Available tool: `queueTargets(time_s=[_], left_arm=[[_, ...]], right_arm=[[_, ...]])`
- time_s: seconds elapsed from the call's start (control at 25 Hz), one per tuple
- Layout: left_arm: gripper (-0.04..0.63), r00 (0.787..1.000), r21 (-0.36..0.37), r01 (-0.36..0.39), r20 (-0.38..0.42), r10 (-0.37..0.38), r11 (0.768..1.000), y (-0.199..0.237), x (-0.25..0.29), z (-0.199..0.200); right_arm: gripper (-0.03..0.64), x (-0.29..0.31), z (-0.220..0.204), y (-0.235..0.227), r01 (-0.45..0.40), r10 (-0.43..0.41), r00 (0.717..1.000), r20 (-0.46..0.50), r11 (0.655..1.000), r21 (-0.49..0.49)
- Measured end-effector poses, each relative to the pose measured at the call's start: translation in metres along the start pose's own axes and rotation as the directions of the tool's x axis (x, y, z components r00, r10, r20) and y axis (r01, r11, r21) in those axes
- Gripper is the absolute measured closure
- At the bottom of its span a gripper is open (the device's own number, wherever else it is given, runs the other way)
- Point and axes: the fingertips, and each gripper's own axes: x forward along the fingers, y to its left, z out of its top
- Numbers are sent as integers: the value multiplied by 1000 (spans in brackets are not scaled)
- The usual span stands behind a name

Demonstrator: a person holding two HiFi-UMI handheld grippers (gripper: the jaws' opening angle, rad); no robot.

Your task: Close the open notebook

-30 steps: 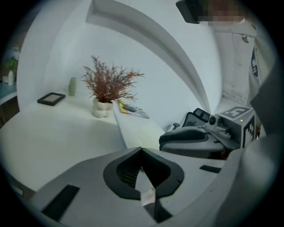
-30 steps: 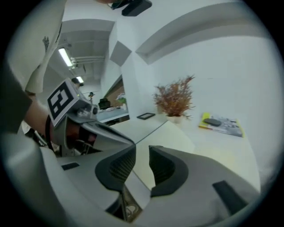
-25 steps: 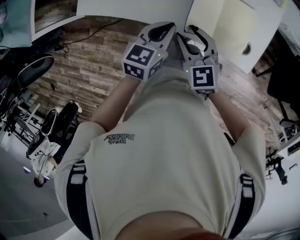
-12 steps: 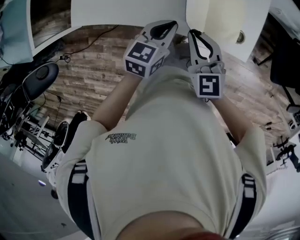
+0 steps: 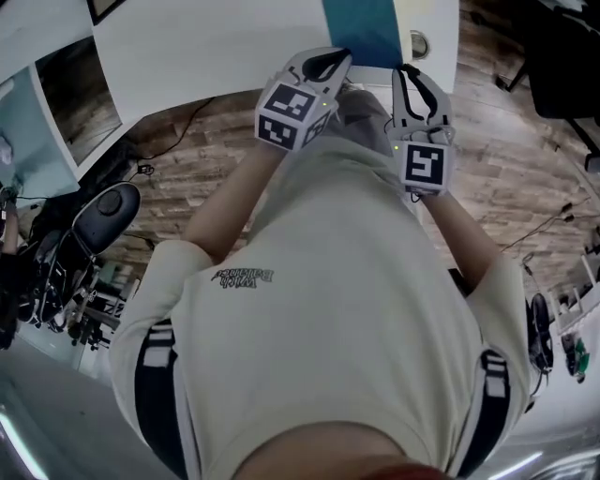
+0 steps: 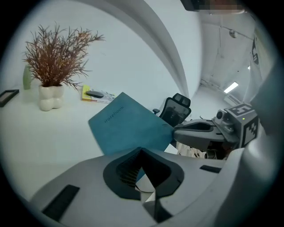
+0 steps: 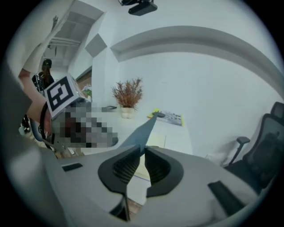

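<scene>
**Head view:** your shirt (image 5: 337, 309) fills most of the picture, so only the top strip shows the work. The notebook (image 5: 361, 28) sits at the near edge of the white tabletop (image 5: 206, 47) with its teal front raised. Your left hand-held gripper (image 5: 342, 54) meets its lower left corner, and your right hand-held gripper (image 5: 405, 69) is just to the right. A dark chair (image 5: 108, 211) stands well apart on the plank floor (image 5: 197, 159).

**Left gripper view:** the left hand-held gripper (image 6: 142, 150) has its jaws pressed together on the lower edge of the cover (image 6: 128, 126), with a sliver of teal between the pads. The tilted cover hides the pages and part of an office chair (image 6: 177, 108). The right hand-held gripper (image 6: 175, 132) touches the cover's right edge. Farther back stand a plant (image 6: 55, 53) in a white pot and a yellow booklet (image 6: 91, 95).

**Right gripper view:** you see the cover (image 7: 140, 135) edge-on, pinched at the tips of the right hand-held gripper (image 7: 143, 150). Its jaws have just been easing apart slightly. A pale page (image 7: 154, 139) lies flat beneath. The plant (image 7: 128, 94) and booklet (image 7: 171, 118) sit behind. The other gripper's marker cube (image 7: 61, 96) crowds the left side.
</scene>
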Motion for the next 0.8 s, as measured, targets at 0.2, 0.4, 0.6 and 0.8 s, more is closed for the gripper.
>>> queueTargets(time_s=[0.2, 0.4, 0.6, 0.8], left_arm=[[583, 999, 14, -10, -36, 11, 1000, -3, 25, -4], [583, 998, 18, -16, -57, 17, 1000, 0, 34, -12], [583, 998, 50, -36, -58, 39, 998, -1, 30, -11], [583, 999, 52, -36, -31, 38, 998, -7, 6, 7]], right_arm=[[553, 25, -56, -37, 43, -19, 987, -163, 988, 148], [545, 37, -72, -37, 23, 8, 983, -181, 985, 170], [551, 29, -63, -39, 35, -1, 986, -169, 980, 195], [560, 14, -33, -39, 44, -16, 989, -149, 981, 191]])
